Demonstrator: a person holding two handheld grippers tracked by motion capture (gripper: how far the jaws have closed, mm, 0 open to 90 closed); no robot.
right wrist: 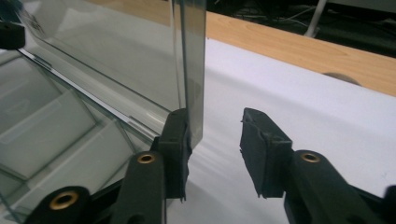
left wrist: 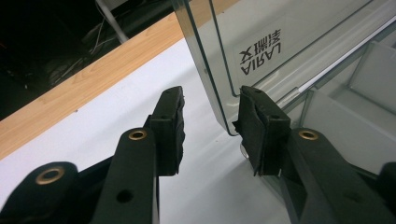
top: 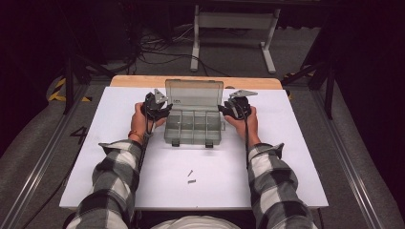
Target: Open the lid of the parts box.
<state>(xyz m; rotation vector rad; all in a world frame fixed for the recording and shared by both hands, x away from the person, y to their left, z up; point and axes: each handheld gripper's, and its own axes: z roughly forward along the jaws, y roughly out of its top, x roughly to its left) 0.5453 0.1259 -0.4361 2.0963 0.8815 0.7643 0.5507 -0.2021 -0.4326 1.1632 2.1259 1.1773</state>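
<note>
At the far middle of the white desk (top: 157,186), the clear smoky plastic compartment box (top: 193,126) is standing open with its upright lid (top: 194,94) running side to side, each end edge sitting unpinched between the spread jaws of the left gripper (top: 165,108) and right gripper (top: 225,109).

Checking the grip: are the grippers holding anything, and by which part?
Nothing: both the left gripper and right gripper stand open astride the lid's side edges.

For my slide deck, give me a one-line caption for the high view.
Both claws, left and right, open beside the upright lid of a clear compartment box.
</note>
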